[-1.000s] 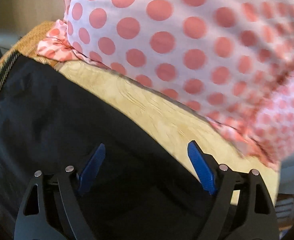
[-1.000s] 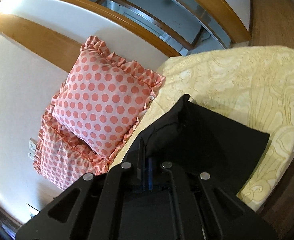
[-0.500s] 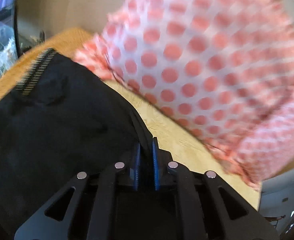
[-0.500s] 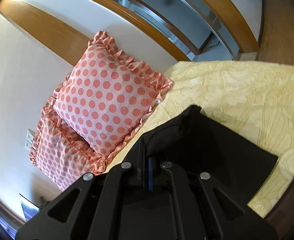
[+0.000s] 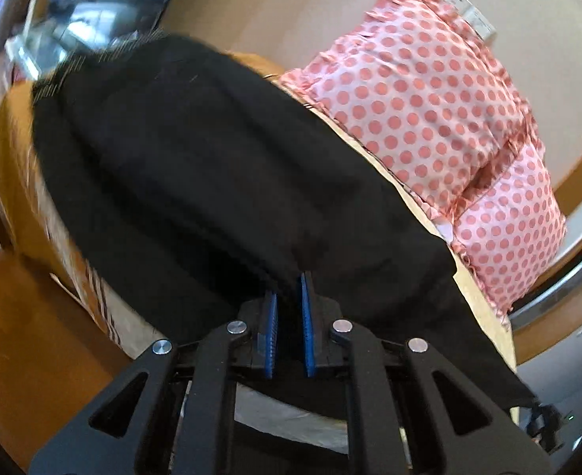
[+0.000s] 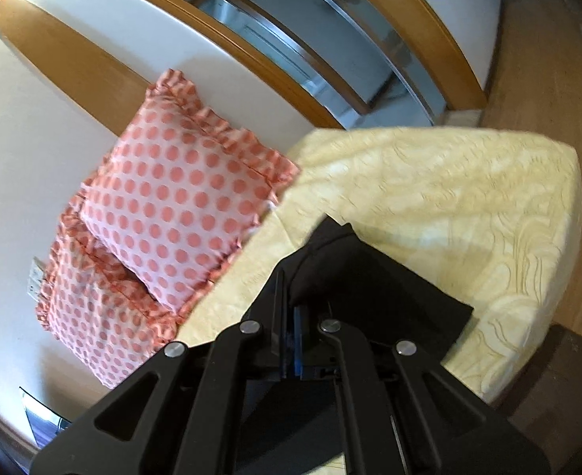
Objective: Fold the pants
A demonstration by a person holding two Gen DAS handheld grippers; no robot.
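The left gripper (image 5: 289,289) pinches matte black pants (image 5: 212,166) between ribbed blue pads; the right gripper (image 6: 293,316) clamps another fold. The cloth drapes over a yellow embossed bedspread (image 6: 449,198) beside ruffled polka-dot pillows (image 6: 176,206).

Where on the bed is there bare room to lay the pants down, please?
The yellow bedspread lies bare between the black pants and the far corner, toward the wooden floor. The wall side is crowded by two polka-dot pillows.
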